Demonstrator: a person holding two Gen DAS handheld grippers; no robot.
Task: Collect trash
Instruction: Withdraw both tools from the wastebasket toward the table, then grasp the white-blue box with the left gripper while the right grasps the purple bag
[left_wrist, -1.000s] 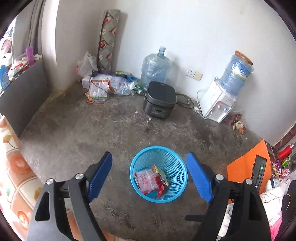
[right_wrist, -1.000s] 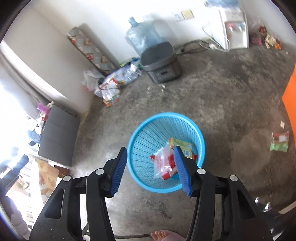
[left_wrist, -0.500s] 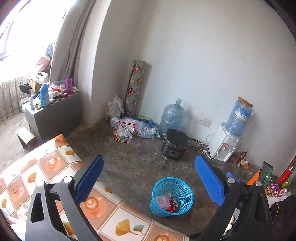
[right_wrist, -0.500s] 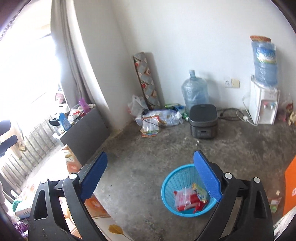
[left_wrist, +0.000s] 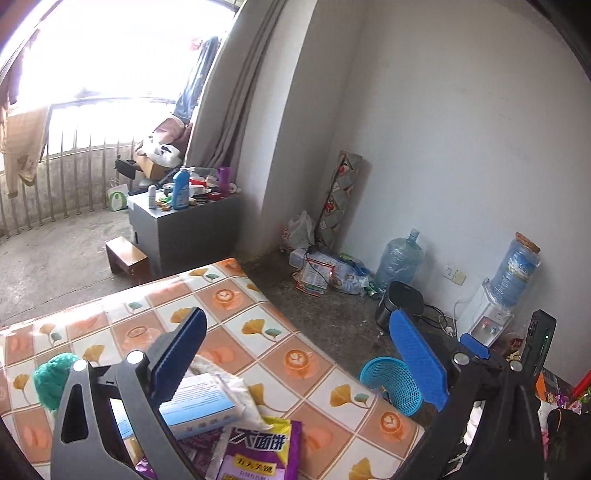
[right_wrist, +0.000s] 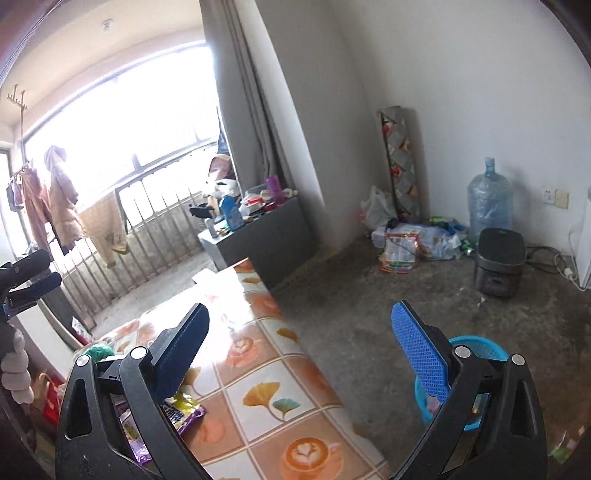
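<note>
My left gripper (left_wrist: 299, 354) is open and empty above a table with a patterned cloth (left_wrist: 258, 332). Below it lie a purple snack packet (left_wrist: 258, 450), a white and blue packet (left_wrist: 199, 402) and crumpled white paper (left_wrist: 229, 380). The blue trash basket (left_wrist: 391, 384) stands on the floor past the table's right edge, half hidden by the right finger. My right gripper (right_wrist: 299, 350) is also open and empty, over the table's corner. In its view the purple packet (right_wrist: 181, 413) lies under the left finger and the basket (right_wrist: 480, 347) shows behind the right finger.
A green ball of yarn (left_wrist: 51, 376) sits at the table's left. On the concrete floor (right_wrist: 369, 314) stand a black cooker (right_wrist: 498, 262), a water jug (right_wrist: 489, 203) and a litter pile (right_wrist: 406, 240) by the wall. A grey cabinet (left_wrist: 181, 229) stands near the balcony. A gloved hand (right_wrist: 14, 365) shows at the left edge.
Both grippers have risen and drawn back from over the basket to above the table. Both sets of jaws have spread wider, the right one far more. The right view has rolled upright.
</note>
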